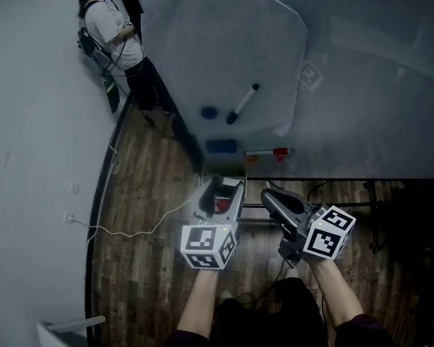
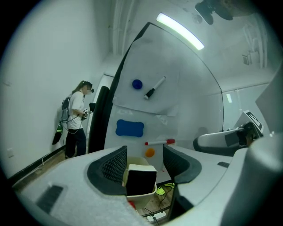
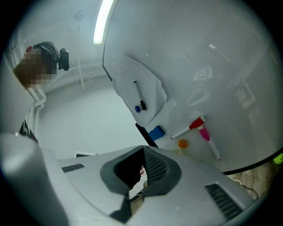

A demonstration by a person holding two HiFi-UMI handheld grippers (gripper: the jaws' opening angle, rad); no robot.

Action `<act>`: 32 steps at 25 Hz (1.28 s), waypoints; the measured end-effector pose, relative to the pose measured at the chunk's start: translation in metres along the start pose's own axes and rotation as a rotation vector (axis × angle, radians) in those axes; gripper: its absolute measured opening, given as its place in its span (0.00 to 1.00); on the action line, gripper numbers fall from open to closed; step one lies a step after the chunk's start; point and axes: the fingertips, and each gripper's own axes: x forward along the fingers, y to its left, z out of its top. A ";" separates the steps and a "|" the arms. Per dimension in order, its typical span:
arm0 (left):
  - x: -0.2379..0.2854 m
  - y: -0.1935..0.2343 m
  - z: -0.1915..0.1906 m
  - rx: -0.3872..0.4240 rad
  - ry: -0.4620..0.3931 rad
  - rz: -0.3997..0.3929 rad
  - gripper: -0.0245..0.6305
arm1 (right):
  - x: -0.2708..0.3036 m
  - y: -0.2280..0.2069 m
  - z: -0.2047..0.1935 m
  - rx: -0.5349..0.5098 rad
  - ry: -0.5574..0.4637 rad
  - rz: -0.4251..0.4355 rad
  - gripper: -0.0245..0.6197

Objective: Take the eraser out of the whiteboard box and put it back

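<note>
- A large white whiteboard (image 1: 239, 64) leans on a black metal frame (image 1: 336, 179) over a brown wood-plank floor (image 1: 147, 233). A thin white cable (image 1: 132, 230) trails across the planks.
- On the board are a round blue magnet (image 2: 137, 84), a white marker with a black cap (image 2: 154, 88), a blue bone-shaped pad (image 2: 130, 128), a white marker with a red cap (image 2: 160, 142) and a small orange round magnet (image 2: 150, 152). The right gripper view also shows a pink marker (image 3: 208, 140).
- A person in a white top (image 1: 119, 42) stands well apart, by the wall.
- The left gripper (image 2: 143, 161) has its ribbed black jaws spread. Between them stands the block eraser with a black face and a cream back (image 2: 141, 181), upright in the smooth cream plastic box (image 2: 143, 195) at the board's lower edge. Neither pad clearly presses on it.
- The right gripper (image 3: 140, 170) has its jaws pressed nearly together, with only a sliver of gap and nothing held. It hangs just beside the left one.
- The box's underside is cut off by the gripper body, and a small red bit there is hard to make out.
</note>
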 end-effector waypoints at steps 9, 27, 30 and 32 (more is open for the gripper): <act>-0.027 -0.020 0.043 -0.043 -0.019 -0.043 0.32 | -0.005 0.032 0.032 -0.012 -0.050 0.029 0.04; -0.098 -0.082 0.150 -0.021 -0.156 -0.207 0.05 | -0.029 0.118 0.093 -0.140 -0.188 0.088 0.04; -0.099 -0.085 0.150 -0.016 -0.154 -0.217 0.05 | -0.030 0.122 0.096 -0.146 -0.193 0.093 0.04; -0.100 -0.088 0.149 -0.012 -0.152 -0.222 0.05 | -0.032 0.124 0.095 -0.144 -0.196 0.094 0.04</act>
